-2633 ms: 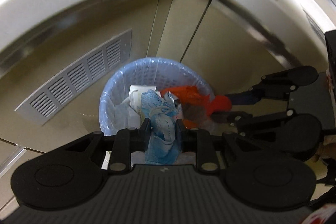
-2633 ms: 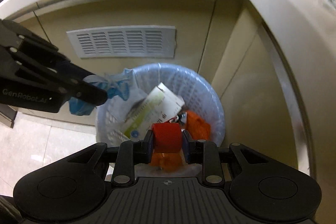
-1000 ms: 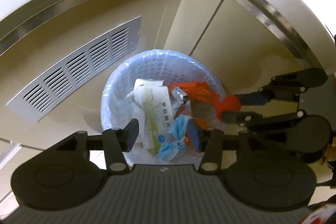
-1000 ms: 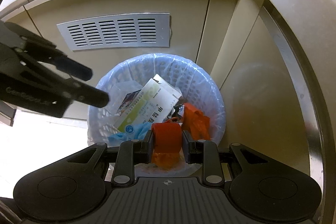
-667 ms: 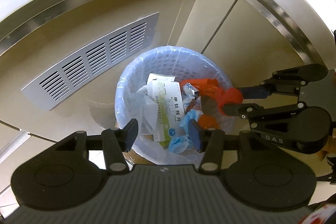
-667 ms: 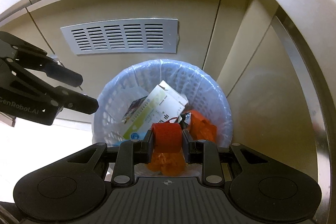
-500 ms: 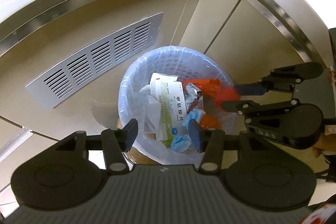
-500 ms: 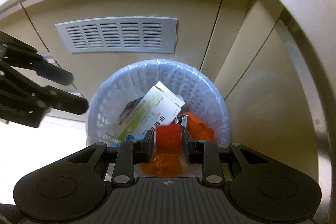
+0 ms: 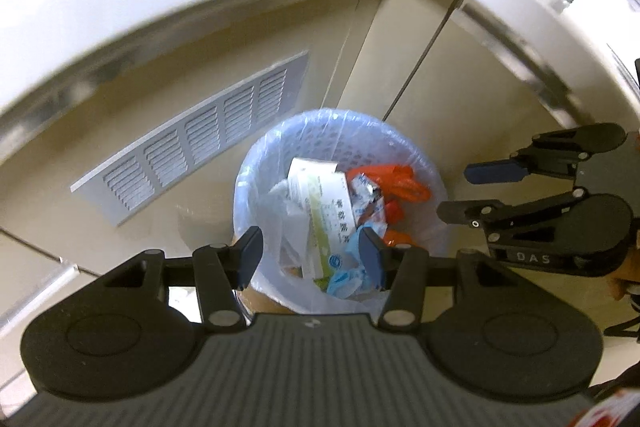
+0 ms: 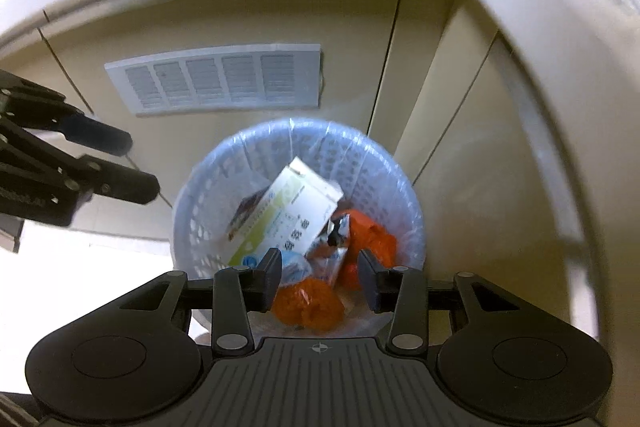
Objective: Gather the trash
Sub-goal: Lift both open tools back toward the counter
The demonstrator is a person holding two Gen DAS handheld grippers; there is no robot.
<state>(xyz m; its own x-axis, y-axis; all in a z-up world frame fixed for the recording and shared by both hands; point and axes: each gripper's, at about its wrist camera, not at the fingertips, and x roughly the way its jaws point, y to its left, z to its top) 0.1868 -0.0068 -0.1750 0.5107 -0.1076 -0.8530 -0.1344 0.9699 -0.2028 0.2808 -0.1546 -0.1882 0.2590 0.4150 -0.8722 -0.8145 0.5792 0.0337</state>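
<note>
Bin (image 10: 224, 167) holds box (image 10: 288, 215), orange wrappers (image 10: 368, 239), blue mask (image 9: 348, 271); both grippers' jaws wide, empty

Pale floor (image 10: 80, 279), lined bin (image 10: 360, 163) standing on it

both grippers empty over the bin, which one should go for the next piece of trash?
Either: left gripper and right gripper both hang open, empty, above the trash basket. No loose trash is visible outside it.

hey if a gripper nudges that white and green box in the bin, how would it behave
The white and green box looks like thin cardboard, so probably light and crushable. It leans tilted on loose trash in the bin, so a nudge would likely make it slide or tip.
</note>
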